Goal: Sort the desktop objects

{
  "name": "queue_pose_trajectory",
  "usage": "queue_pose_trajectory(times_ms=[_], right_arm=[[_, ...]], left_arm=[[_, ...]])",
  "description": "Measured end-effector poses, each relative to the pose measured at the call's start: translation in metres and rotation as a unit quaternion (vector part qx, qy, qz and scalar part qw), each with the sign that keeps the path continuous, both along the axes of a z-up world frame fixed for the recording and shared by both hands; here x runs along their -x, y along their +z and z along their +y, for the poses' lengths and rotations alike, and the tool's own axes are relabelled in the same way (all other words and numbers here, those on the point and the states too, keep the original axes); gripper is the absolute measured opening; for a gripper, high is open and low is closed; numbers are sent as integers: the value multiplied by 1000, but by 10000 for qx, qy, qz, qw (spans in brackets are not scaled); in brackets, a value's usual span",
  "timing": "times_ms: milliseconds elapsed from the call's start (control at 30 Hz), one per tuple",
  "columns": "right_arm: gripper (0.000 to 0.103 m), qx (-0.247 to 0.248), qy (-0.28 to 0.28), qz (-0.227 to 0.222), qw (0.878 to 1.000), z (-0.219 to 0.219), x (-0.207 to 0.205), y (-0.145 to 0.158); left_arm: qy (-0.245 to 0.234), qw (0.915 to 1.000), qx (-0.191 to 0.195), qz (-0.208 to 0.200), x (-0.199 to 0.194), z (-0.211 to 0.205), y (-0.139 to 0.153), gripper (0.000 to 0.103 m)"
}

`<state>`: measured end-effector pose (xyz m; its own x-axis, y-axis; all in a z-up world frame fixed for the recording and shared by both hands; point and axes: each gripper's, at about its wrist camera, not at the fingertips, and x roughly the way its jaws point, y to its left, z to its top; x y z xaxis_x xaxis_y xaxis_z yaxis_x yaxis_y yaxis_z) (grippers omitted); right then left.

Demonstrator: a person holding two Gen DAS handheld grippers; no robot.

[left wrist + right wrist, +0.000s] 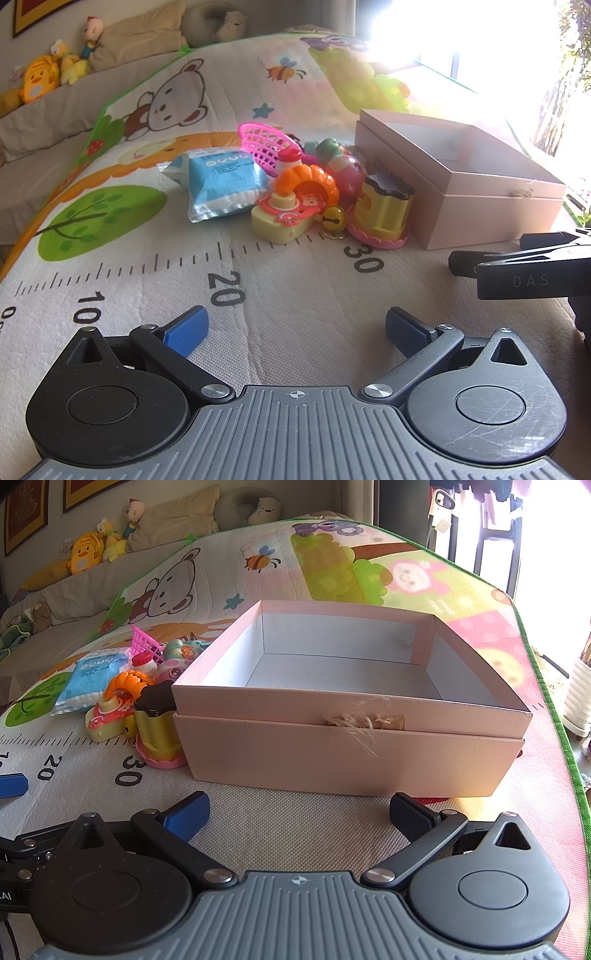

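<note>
Black linkage arms, silver screws, ribbed grey base — blue-padded fingers (186, 330) on both grippers.

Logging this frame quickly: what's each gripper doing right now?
Left gripper: open, holding nothing, hovering over the mat short of the toys.
Right gripper: open, holding nothing, in front of the pink box.

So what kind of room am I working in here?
Most likely a child's play corner at home: a cartoon play mat under the pink box, plush toys lined against the wall, a cushion beside them.
</note>
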<state>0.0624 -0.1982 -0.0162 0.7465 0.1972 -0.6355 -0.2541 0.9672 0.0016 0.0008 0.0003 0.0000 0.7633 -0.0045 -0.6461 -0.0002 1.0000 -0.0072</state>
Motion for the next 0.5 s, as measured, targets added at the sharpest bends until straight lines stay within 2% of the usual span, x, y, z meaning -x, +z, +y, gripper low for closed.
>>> queue_pose_trajectory(times_ms=[500], right_arm=[[103, 14, -2, 4, 10000, 0, 0, 0]], left_arm=[[-1, 10000, -1, 4, 0, 0, 0, 103]])
